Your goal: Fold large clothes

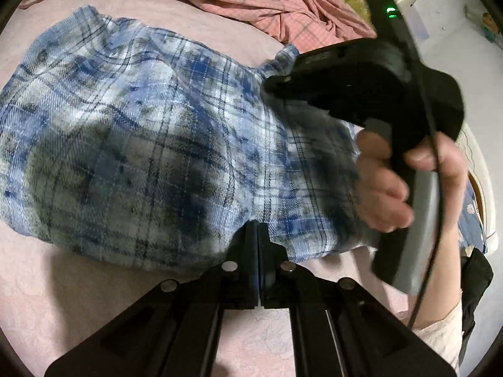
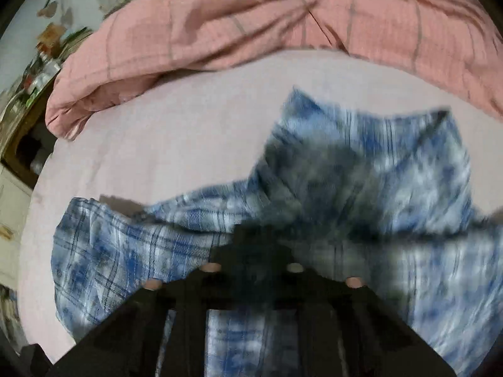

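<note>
A blue and white plaid shirt [image 1: 141, 132] lies spread on the pale pink bed sheet [image 1: 78, 276]. My left gripper [image 1: 257, 229] is shut, its fingertips pinching the shirt's near edge. My right gripper [image 1: 272, 84], held in a person's hand [image 1: 383, 182], reaches in from the right to the shirt's far right edge. In the blurred right wrist view the shirt [image 2: 103, 251] bunches up in folds that run into my right gripper [image 2: 254, 235], whose fingers stand together on the cloth.
A crumpled pink checked quilt [image 2: 283, 15] lies along the far side of the bed [image 2: 157, 125]. A cluttered shelf [image 2: 41, 62] and a white cabinet [image 2: 9, 207] stand off the bed's left edge. A dark device with a green light [image 1: 391, 12] shows at upper right.
</note>
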`<state>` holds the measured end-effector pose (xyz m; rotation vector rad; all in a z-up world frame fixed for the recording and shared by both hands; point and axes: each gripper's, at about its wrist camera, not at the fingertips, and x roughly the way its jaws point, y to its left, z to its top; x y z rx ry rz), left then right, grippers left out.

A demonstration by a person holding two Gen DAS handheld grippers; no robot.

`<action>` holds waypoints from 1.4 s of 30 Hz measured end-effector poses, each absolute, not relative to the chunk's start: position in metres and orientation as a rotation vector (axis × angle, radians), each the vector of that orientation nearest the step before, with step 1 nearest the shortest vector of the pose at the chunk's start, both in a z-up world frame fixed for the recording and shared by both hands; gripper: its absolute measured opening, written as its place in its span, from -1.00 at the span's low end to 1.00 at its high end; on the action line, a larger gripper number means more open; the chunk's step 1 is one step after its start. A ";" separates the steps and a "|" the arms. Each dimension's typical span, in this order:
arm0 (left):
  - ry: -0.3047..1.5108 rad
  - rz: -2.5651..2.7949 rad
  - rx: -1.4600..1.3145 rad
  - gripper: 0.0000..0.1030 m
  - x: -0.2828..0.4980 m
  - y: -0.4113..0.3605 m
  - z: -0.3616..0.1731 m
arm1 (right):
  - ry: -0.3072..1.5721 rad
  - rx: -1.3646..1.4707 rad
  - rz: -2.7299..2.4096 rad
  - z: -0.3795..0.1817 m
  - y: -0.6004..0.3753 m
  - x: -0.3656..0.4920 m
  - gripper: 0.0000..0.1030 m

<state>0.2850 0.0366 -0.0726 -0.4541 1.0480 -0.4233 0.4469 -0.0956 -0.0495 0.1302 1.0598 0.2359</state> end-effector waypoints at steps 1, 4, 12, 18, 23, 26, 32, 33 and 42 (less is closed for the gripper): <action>1.044 -0.423 -0.454 -0.94 0.285 0.036 -0.072 | 1.048 0.156 0.253 -0.043 -0.100 0.443 -0.81; 1.012 -0.426 -0.431 -0.94 0.286 0.030 -0.068 | 0.999 0.214 0.325 -0.012 -0.120 0.410 -0.81; 0.801 -0.449 -0.351 -0.94 0.265 0.014 -0.030 | 0.912 0.160 0.326 0.029 -0.206 0.289 -0.81; 0.940 -0.439 -0.357 -0.94 0.289 0.003 -0.065 | 1.000 0.120 0.226 0.002 -0.258 0.258 -0.81; 0.965 -0.451 -0.421 -0.94 0.292 0.012 -0.071 | 1.086 0.151 0.203 -0.038 -0.277 0.274 -0.81; 0.958 -0.443 -0.394 -0.94 0.289 0.013 -0.070 | 1.092 0.141 0.191 -0.051 -0.273 0.295 -0.81; 0.948 -0.426 -0.352 -0.94 0.287 0.007 -0.067 | 1.075 0.173 0.150 -0.061 -0.274 0.366 -0.81; 0.947 -0.425 -0.351 -0.94 0.286 0.006 -0.067 | 1.085 0.191 0.133 -0.067 -0.275 0.381 -0.81; 0.923 -0.403 -0.301 -0.94 0.281 0.002 -0.064 | 1.037 0.258 0.082 -0.055 -0.274 0.393 -0.82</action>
